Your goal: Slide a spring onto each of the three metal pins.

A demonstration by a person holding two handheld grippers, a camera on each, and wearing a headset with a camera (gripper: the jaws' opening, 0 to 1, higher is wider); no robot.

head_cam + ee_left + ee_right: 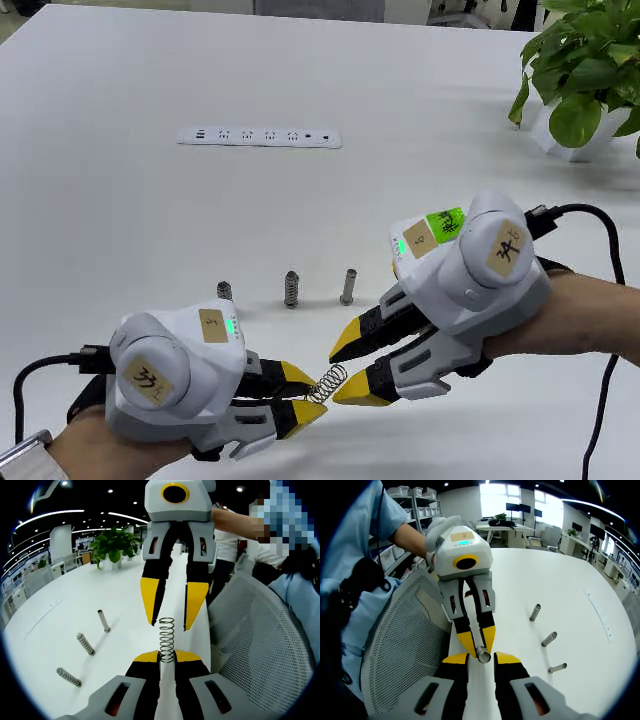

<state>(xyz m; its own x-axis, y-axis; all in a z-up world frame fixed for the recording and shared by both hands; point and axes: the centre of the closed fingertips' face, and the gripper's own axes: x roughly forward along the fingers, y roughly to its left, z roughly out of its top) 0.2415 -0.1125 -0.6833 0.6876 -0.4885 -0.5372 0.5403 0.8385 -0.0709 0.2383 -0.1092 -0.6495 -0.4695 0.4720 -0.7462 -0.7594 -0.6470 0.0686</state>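
I'm on the last spring (pixel 328 383). In the row at mid-frame of the head view, the left pin (pixel 224 290) and middle pin (pixel 291 288) wear theirs, while the right pin (pixel 348 286) stands bare. My left gripper (pixel 315 394), at lower left, is clamped on one end of the spring. My right gripper (pixel 338 378) has its jaws apart either side of the free end. Next I'd pinch with the right, release the left, then line the coil over the bare pin. The tan stickers look like "33" and "34"; I can't read the green label.
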